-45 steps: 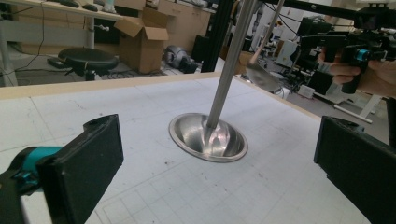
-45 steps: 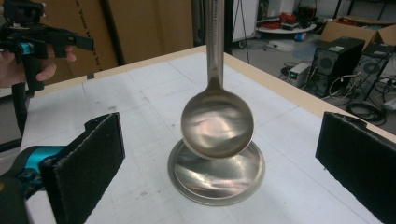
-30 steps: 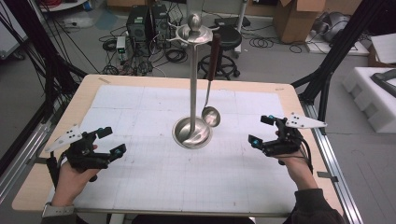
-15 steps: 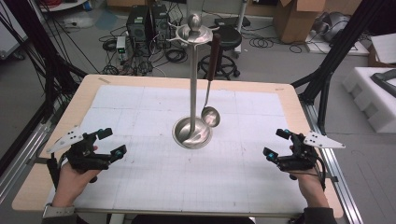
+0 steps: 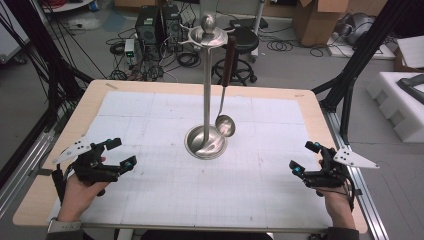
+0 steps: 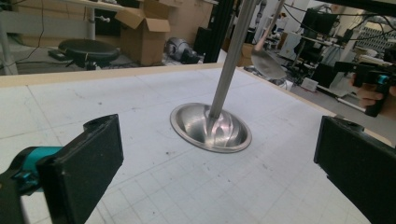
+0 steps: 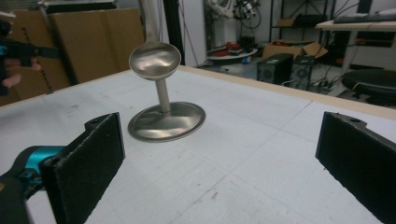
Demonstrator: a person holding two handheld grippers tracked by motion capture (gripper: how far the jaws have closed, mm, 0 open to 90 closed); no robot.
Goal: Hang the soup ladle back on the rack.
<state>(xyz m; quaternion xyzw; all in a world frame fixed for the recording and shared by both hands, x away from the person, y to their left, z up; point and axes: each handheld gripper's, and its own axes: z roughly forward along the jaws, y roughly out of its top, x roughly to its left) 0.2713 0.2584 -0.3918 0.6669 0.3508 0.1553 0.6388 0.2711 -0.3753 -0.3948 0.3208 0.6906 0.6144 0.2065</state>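
High view: ladle (image 5: 225,125) is hung from the steel stand (image 5: 206,142) at mat centre, bowl just above the base. Left gripper (image 5: 121,153) is held near the table's (image 5: 310,107) left edge, right gripper (image 5: 305,156) near the right edge; wide bare mat btwn them.

Left gripper view: jaws spread wide, nothing clamped; stand base (image 6: 211,127) ahead.

Right gripper view: jaws apart, empty; ladle bowl (image 7: 154,60) seen ahead. No legible writing.
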